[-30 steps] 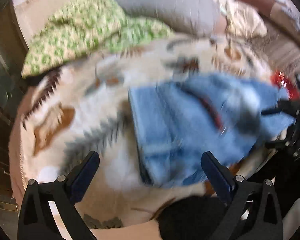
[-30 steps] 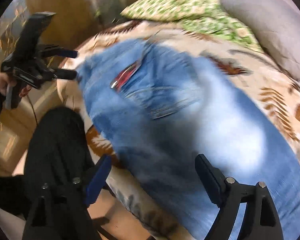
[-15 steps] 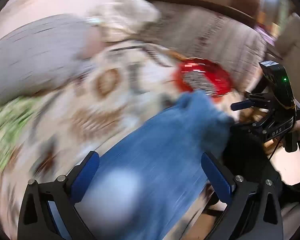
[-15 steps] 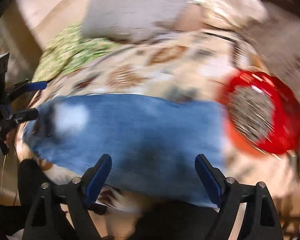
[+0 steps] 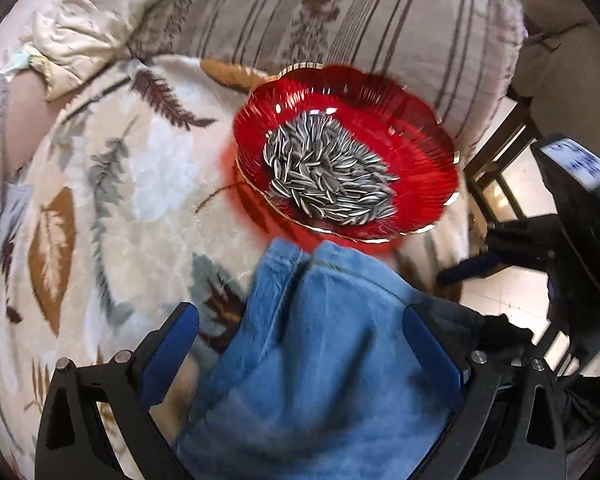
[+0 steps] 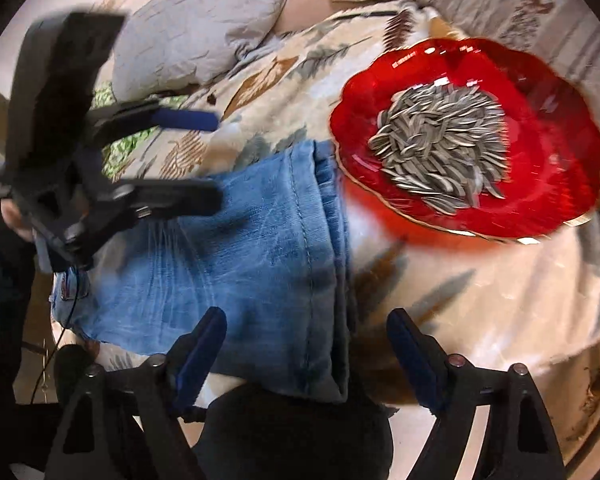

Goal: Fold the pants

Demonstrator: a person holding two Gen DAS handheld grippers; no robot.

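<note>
Blue jeans lie on a leaf-patterned blanket, legs laid together, hems ending near a red dish. In the left wrist view the jeans' leg ends lie between my fingers. My left gripper is open above the leg ends; it also shows in the right wrist view, hovering over the jeans. My right gripper is open above the hem edge near the bed's front edge; it shows at the right of the left wrist view. Neither holds cloth.
A red glass dish of sunflower seeds sits on the blanket just beyond the hems. A grey pillow and a striped cushion lie behind. The floor shows past the bed edge at right.
Both grippers swung from the waist end of the jeans along the legs to the hem end by the red dish. Both stayed open.
</note>
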